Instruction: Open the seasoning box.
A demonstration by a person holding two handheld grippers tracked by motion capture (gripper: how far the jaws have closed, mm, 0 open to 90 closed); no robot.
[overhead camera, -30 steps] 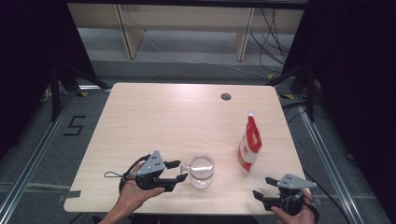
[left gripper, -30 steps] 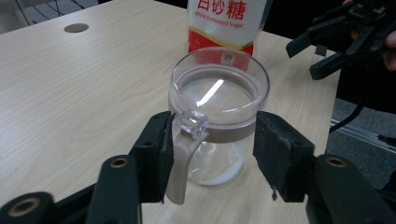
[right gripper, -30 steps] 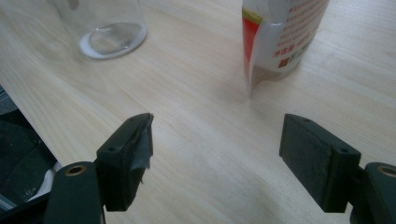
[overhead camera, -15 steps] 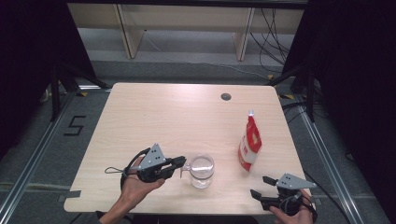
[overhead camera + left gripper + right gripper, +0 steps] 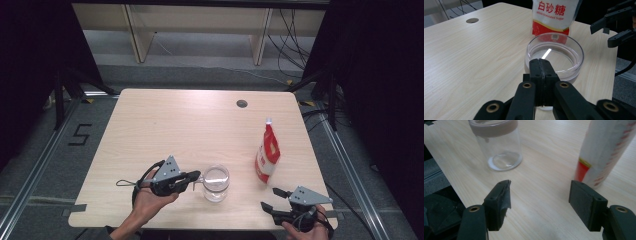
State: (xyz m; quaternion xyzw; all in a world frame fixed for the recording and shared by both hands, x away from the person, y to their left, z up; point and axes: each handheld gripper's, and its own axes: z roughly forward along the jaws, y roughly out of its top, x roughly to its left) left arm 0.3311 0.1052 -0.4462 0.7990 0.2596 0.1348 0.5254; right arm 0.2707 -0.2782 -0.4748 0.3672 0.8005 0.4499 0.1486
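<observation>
A clear glass jar (image 5: 216, 182) stands open near the table's front edge. My left gripper (image 5: 197, 176) is shut just to its left. In the left gripper view its pads (image 5: 540, 61) meet over the jar's (image 5: 574, 58) near rim, and I see nothing between them. A red and white sugar pouch (image 5: 267, 152) stands upright to the right of the jar. My right gripper (image 5: 269, 198) is open at the front right. Its jaws have just been closing a little, with bare table between them (image 5: 541, 187). The jar (image 5: 499, 147) and the pouch (image 5: 604, 152) lie ahead of it.
A round cable hole (image 5: 242, 104) sits at the back of the wooden table (image 5: 190, 125). The right gripper (image 5: 600, 35) shows beyond the jar in the left gripper view. Dark frame legs and cables stand behind the table.
The left gripper's jaws have gone from open to shut beside the jar, and that hand has rolled slightly. The right gripper has shifted a little to the left and up.
</observation>
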